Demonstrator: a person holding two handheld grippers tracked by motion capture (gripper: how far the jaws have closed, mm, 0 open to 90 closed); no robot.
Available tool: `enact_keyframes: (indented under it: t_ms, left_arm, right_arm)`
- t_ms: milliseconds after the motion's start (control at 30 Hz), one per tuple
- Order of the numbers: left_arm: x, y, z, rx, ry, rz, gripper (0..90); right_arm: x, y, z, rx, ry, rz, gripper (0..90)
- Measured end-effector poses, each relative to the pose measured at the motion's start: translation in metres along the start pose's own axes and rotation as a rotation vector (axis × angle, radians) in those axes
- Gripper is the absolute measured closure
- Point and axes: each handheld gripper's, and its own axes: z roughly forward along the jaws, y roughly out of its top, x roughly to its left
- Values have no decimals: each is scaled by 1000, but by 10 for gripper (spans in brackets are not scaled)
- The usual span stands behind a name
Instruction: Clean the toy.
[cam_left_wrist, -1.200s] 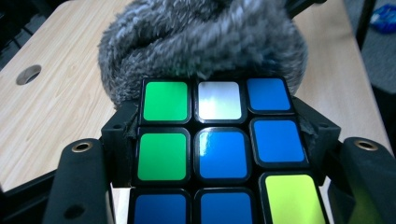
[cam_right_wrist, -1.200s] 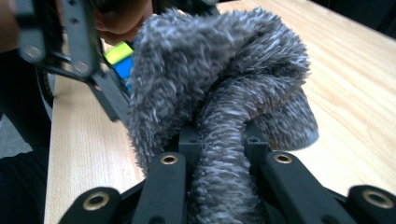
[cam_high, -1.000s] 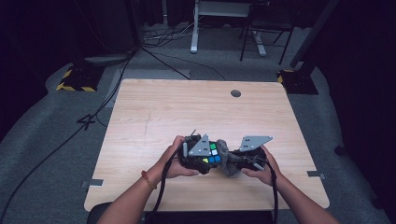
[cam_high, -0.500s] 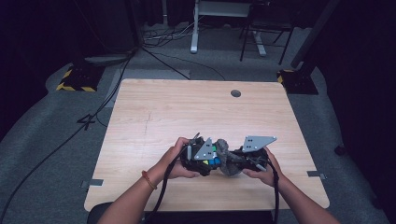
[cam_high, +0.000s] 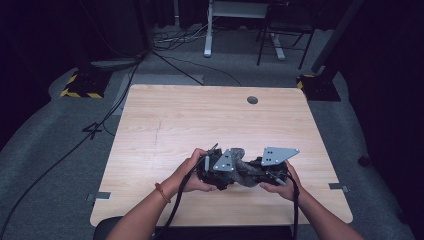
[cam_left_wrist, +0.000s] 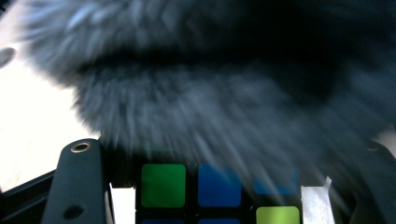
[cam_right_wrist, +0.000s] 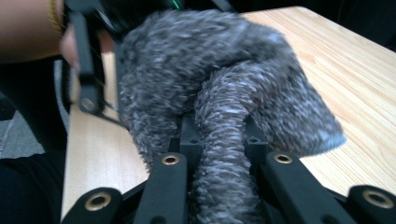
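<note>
L gripper (cam_high: 220, 172) is clamped on the puzzle cube (cam_left_wrist: 219, 191). R gripper (cam_high: 250, 175) pinches a fold of the grey fuzzy cloth (cam_right_wrist: 219, 107). The cloth drapes over the cube's far side, so it lies betw. the two grippers, long axis L–R, just above the tabletop (cam_high: 200, 120) near its front edge.

In the left gripper view the grey furry cloth (cam_left_wrist: 224, 102) was smeared by blur and hid most of the puzzle cube (cam_left_wrist: 163, 185), whose lower rows the bottom edge cut off. In the high view the cube lay hidden under the cloth (cam_high: 246, 172) and the grey plates (cam_high: 224, 161)
</note>
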Motion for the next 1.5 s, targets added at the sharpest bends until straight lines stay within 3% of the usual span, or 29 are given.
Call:
enact_keyframes:
  t_ms: [100, 267, 400, 667, 767, 867, 933, 1100, 1233, 1433, 1500]
  left_arm:
    - [1, 0, 0, -5, 3, -2, 332]
    - [7, -1, -19, -88, 27, -30, 333]
    - [8, -3, -30, -130, 35, -37, 333]
    - [4, -1, -33, -141, 37, -21, 333]
    - [3, 0, -35, -167, 36, -16, 333]
    - [3, 2, -35, -188, 24, -17, 332]
    - [3, 2, -34, -199, 16, -23, 332]
    - [6, -2, -36, -213, 0, -30, 328]
    - [9, -7, -35, -188, -11, -49, 322]
    - [7, -6, -28, -123, -7, -27, 325]
    - [4, -4, -25, -85, 6, -1, 328]
  right_arm:
    - [1, 1, 0, 20, -19, -23, 770]
    - [-15, -9, -1, 71, -83, 5, 770]
    - [-28, -19, 4, 100, -53, 79, 769]
    - [-24, -25, 19, 156, -31, 89, 769]
    - [-27, -29, 22, 172, -13, 113, 769]
    - [-27, -32, 26, 154, 38, 131, 768]
    - [-26, -31, 25, 101, 98, 145, 768]
    - [-27, -31, 19, 42, 143, 149, 769]
    - [-28, -29, 12, -14, 145, 148, 769]
    - [-24, -19, -1, -68, 118, 108, 769]
    - [-22, -16, -4, -67, 106, 91, 769]
